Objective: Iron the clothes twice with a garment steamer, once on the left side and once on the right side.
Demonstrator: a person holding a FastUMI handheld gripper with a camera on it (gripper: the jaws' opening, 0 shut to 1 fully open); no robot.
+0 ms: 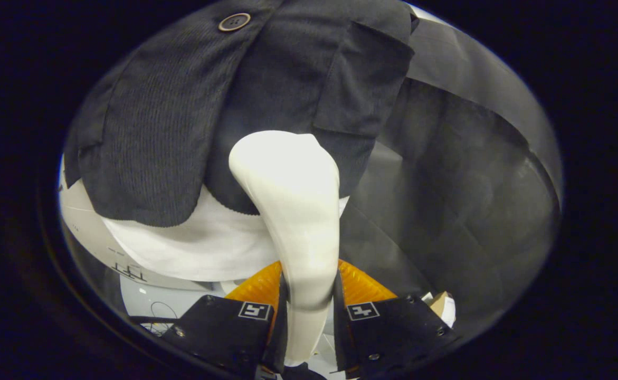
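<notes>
The gripper (309, 287) clamps a white steamer (293, 211) by its handle, both fingers pressed against it, one on each side. From the fingers the steamer rises toward 12 o'clock and widens into a rounded head that lies against a dark corduroy jacket (182, 121) just ahead. The head sits on the jacket's lower part, just right of the front opening and beside the patch pocket (364, 79) at 1 o'clock. A brown button (234, 21) shows on the jacket's left front panel, at 11 o'clock from the head and well apart from it. Below the jacket's hem, at 9 o'clock from the steamer's neck, hangs a white shirt (198, 248); its lower edge reaches down near the fingers. At 3 o'clock from the steamer, beyond the jacket's side, stretches the grey, creased booth wall (472, 174). A small cardboard box (442, 304) peeks out just beside the right finger.
</notes>
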